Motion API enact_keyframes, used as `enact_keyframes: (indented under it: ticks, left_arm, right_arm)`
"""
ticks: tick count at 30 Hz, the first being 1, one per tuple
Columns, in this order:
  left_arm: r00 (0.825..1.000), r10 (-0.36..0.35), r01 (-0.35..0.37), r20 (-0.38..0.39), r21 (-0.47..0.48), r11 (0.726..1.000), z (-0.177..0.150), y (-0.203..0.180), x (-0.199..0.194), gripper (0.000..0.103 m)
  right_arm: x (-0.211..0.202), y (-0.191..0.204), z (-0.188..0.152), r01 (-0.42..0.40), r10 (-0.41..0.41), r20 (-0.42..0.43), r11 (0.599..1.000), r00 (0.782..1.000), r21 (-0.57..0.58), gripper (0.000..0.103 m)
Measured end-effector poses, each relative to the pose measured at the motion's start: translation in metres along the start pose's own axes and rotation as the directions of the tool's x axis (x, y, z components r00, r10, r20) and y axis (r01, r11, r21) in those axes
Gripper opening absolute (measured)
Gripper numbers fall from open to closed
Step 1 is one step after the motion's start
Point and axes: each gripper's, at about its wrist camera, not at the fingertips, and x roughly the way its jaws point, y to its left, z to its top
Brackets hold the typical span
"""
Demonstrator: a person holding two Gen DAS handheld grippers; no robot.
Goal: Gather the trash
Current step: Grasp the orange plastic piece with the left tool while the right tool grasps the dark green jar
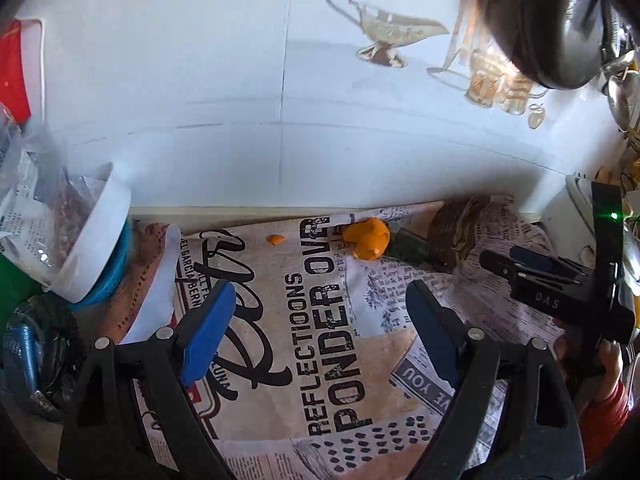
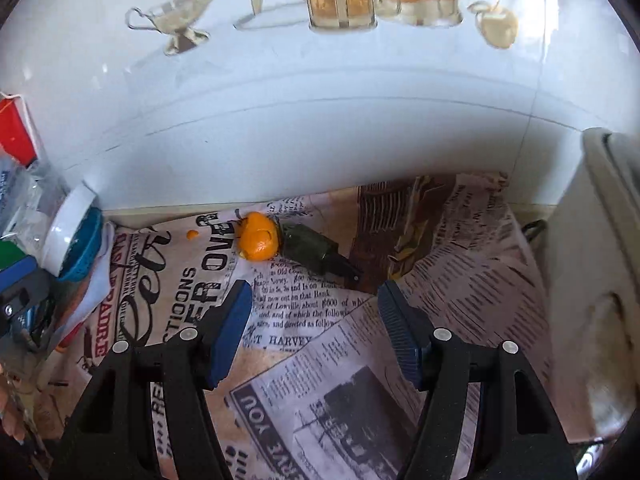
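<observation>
Landmark = orange peel (image 1: 366, 244), on newsprint-pattern cloth (image 1: 320, 360) close to the white wall. Going L to R: white-lidded tub (image 1: 100, 240) well left of peel; tiny peel scrap (image 1: 277, 239) just left of peel, apart from it; peel itself, a curled cup shape, no clear long axis; dark green wrapper (image 1: 408, 248) touching peel's right side, long axis running away from peel to the right and slightly toward the cameras, narrow dark end pointing away from peel. In right wrist view same order: scrap (image 2: 192, 234), peel (image 2: 258, 238), wrapper (image 2: 316, 254). Left gripper (image 1: 320, 324): jaws wide apart, nothing between, peel ahead and a bit right of its centre line. Right gripper (image 2: 314, 314): jaws parted, narrower than left's, empty; wrapper's dark tip almost straight ahead between the fingers, peel ahead-left. Seen from the left cam, right gripper sits right of wrapper, near it. Judgement: right hand nearer to wrapper, left better lined up for peel; wrapper's axis lies slantwise across right jaws, so closing across its narrow width looks workable w/ little wrist turn. Nothing collected yet, apparently.
</observation>
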Motion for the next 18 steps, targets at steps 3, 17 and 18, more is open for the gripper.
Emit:
enact_keyframes:
  ticks: [3,17,18]
  left_arm:
    - [0.999,-0.001,0.001,-0.041,-0.009,1.000,-0.001,0.013,0.035,0.087]
    - [0.987,-0.067,0.061,-0.146,-0.043,0.997,-0.010,0.032,0.123,0.087]
    - [0.986,-0.075,0.070,-0.149,-0.040,0.997,-0.011,0.030,0.126,0.087]
  right_arm:
    - [0.052,-0.003,0.012,-0.012,0.012,-0.070,1.000,0.997,-0.003,0.062]
    - [0.143,0.002,0.018,0.063,-0.073,-0.172,0.996,0.982,-0.064,0.053]
    - [0.140,0.003,0.018,0.063,-0.073,-0.171,0.996,0.983,-0.068,0.051]
